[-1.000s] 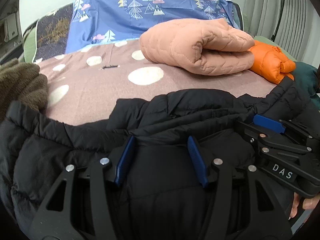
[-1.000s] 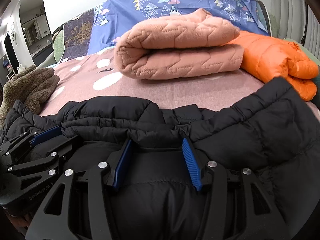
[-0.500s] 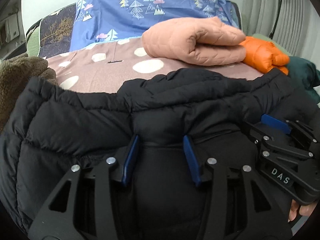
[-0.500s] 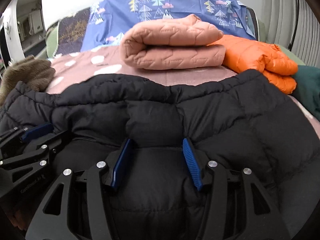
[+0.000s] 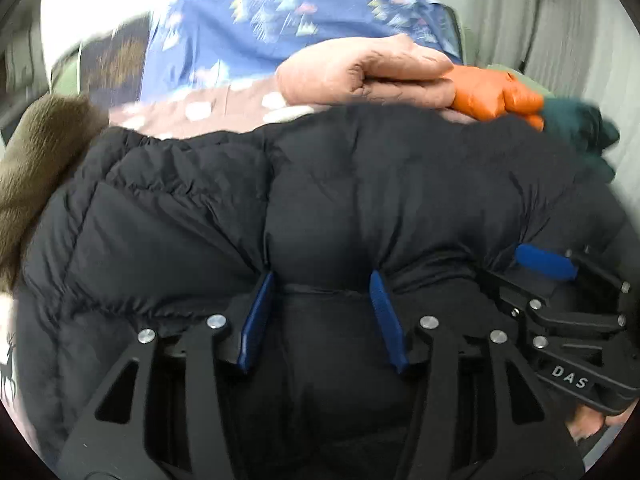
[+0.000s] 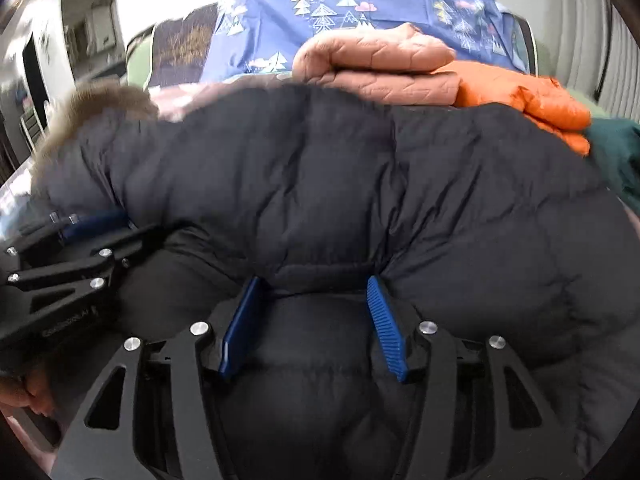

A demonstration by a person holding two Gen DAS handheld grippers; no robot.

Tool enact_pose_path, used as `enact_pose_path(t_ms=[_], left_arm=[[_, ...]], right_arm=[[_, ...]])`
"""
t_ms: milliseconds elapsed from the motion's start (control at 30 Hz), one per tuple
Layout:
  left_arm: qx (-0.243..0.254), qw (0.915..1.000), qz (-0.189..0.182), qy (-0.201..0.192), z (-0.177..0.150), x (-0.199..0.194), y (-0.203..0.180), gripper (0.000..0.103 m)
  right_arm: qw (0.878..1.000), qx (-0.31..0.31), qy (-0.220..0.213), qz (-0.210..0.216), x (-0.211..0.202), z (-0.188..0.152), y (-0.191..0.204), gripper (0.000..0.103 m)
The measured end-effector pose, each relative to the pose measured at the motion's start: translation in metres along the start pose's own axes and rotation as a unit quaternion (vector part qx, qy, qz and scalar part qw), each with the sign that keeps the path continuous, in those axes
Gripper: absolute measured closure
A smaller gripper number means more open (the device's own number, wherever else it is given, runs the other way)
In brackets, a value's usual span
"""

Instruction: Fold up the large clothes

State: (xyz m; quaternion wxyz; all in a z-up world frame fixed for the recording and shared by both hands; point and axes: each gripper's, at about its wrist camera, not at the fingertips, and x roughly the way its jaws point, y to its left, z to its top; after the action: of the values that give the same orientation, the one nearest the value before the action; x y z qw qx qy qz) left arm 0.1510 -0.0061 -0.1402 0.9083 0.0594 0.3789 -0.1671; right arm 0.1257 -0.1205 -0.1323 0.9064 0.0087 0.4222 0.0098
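Note:
A black puffer jacket fills the lower part of both wrist views, lying on the brown polka-dot bed cover. My left gripper is shut on a thick fold of the jacket's near edge. My right gripper is shut on the same edge further right. Each gripper shows in the other's view, the right one at the right and the left one at the left. The jacket's near edge is lifted and bulges forward over the rest of it.
A folded pink quilted garment and a folded orange puffer jacket lie behind on the bed. A dark green garment is at the right. A brown fleece item is at the left. A blue patterned sheet is at the back.
Both grippers have lifted the jacket's near edge and carried it forward, so the black jacket now covers most of the polka-dot cover and rises toward the pink garment.

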Motion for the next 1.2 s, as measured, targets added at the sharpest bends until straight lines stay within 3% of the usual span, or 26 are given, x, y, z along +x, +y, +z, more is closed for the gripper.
enact_pose_path(t_ms=[133,200,300,400,467,500,600,667,767,800,867,967,1033,1133,1200], left_arm=[[0.0,0.9998,0.007,0.018,0.006,0.0,-0.002,0.051],[-0.025,0.9994,-0.002,0.023,0.008,-0.015,0.002,0.054],[-0.049,0.9973,-0.054,0.004,0.001,-0.055,0.002,0.052],[-0.014,0.9959,-0.089,-0.003,-0.018,-0.083,-0.012,0.046],[0.003,0.9963,-0.079,0.034,-0.037,-0.072,-0.02,0.045],[0.011,0.9968,-0.065,0.045,-0.044,-0.061,-0.024,0.044],[0.032,0.9985,-0.038,0.024,-0.056,-0.053,-0.029,0.044],[0.019,0.9981,-0.051,0.027,-0.052,-0.064,-0.025,0.046],[0.002,0.9979,-0.065,-0.008,-0.043,-0.097,-0.006,0.046],[-0.004,0.998,-0.058,-0.026,-0.039,-0.108,0.003,0.046],[-0.025,0.9979,-0.037,-0.048,-0.033,-0.115,0.027,0.046],[-0.084,0.996,0.017,-0.023,-0.039,-0.096,0.077,0.046],[-0.107,0.9938,0.028,0.007,-0.053,-0.071,0.102,0.055],[-0.127,0.9919,0.0,-0.01,-0.059,-0.083,0.111,0.055],[-0.128,0.9911,-0.015,-0.033,-0.06,-0.105,0.118,0.048]], right_arm=[[1.0,-0.009,0.005,-0.014,-0.003,0.005,0.003,0.048],[1.0,0.009,-0.006,-0.013,-0.026,0.002,0.002,0.048],[0.999,0.022,-0.026,0.039,-0.063,-0.009,-0.003,0.048],[0.998,0.012,-0.013,0.056,-0.081,-0.031,0.0,0.048],[0.999,0.01,0.035,0.036,-0.057,-0.046,-0.001,0.048],[0.999,0.014,0.032,0.04,-0.047,-0.051,-0.006,0.048],[0.999,0.017,0.029,0.038,-0.05,-0.05,-0.003,0.048],[0.998,0.02,0.032,0.042,-0.061,-0.047,-0.006,0.049],[0.998,0.032,-0.023,0.053,-0.096,-0.036,-0.024,0.049],[0.997,0.035,-0.06,0.032,-0.112,-0.028,-0.035,0.049],[0.994,0.055,-0.094,-0.002,-0.125,-0.021,-0.06,0.049],[0.989,0.129,-0.053,-0.041,-0.103,-0.027,-0.113,0.049],[0.987,0.144,0.0,-0.071,-0.071,-0.042,-0.136,0.048],[0.982,0.19,-0.017,-0.012,-0.081,-0.053,-0.155,0.048],[0.977,0.204,-0.057,0.012,-0.11,-0.054,-0.169,0.048]])
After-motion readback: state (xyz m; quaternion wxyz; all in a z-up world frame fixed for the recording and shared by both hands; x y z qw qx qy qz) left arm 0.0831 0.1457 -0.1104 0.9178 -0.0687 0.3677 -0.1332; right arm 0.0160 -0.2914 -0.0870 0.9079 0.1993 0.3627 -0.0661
